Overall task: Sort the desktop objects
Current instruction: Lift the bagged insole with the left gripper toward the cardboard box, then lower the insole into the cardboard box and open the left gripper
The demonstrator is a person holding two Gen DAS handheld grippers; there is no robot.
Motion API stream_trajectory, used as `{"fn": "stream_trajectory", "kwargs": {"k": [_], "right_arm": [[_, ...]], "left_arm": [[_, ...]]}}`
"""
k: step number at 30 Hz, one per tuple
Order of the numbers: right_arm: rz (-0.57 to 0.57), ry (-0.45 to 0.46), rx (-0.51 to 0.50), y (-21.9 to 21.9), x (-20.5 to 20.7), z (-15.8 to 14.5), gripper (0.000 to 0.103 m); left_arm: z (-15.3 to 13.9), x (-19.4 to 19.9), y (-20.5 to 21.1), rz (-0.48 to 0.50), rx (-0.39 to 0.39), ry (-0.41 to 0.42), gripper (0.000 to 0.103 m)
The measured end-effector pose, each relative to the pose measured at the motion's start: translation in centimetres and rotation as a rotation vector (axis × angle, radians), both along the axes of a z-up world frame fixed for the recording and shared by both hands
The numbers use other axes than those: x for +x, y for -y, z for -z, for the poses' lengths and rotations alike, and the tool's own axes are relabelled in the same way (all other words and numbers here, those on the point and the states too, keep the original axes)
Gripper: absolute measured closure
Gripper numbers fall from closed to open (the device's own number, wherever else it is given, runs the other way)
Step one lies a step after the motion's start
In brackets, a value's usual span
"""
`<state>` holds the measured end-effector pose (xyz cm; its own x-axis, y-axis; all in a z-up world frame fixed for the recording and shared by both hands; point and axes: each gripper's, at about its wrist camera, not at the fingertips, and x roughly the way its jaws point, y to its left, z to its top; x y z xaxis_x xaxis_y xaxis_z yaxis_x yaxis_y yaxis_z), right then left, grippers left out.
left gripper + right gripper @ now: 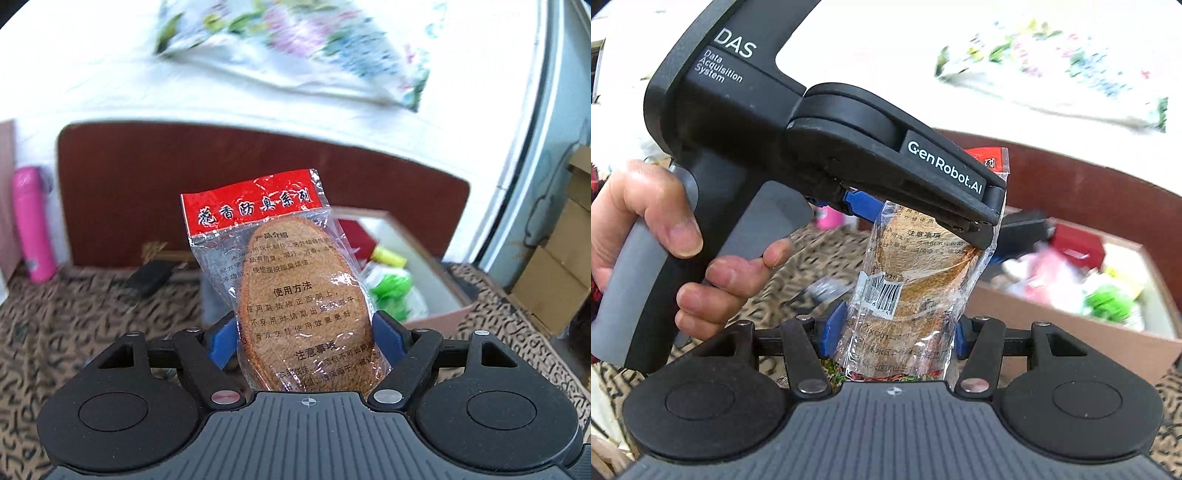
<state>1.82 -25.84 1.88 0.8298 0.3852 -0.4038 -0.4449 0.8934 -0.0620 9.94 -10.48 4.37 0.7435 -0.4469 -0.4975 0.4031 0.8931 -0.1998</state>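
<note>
Both grippers are pinching one packet of insoles (295, 295) in crinkly clear wrap, holding it upright in the air just in front of the open box (417, 258). The left gripper (306, 336) is clamping its middle, the right gripper (892, 332) its lower end. It is looking light, bendable and slippery; gripping across the padded middle is advisable.

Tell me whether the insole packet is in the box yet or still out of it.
Out. The insole packet stands upright, clamped between both the left gripper and the right gripper, held short of the open box.
</note>
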Motion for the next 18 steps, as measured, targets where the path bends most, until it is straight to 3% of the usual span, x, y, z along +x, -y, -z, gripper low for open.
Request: {"fn": "stream_trajectory", "kwargs": {"k": [10, 18], "right_arm": [[0.102, 0.068, 0.002, 5.8, 1.6, -2.6, 0.043], [0.154, 0.075, -0.005, 10.0, 4.7, -3.1, 0.043]], "left_arm": [[-2.8, 3.0, 7.9, 0.096, 0.000, 0.079, 0.025], [-3.2, 6.9, 13.2, 0.153, -0.001, 0.072, 0.025]]}}
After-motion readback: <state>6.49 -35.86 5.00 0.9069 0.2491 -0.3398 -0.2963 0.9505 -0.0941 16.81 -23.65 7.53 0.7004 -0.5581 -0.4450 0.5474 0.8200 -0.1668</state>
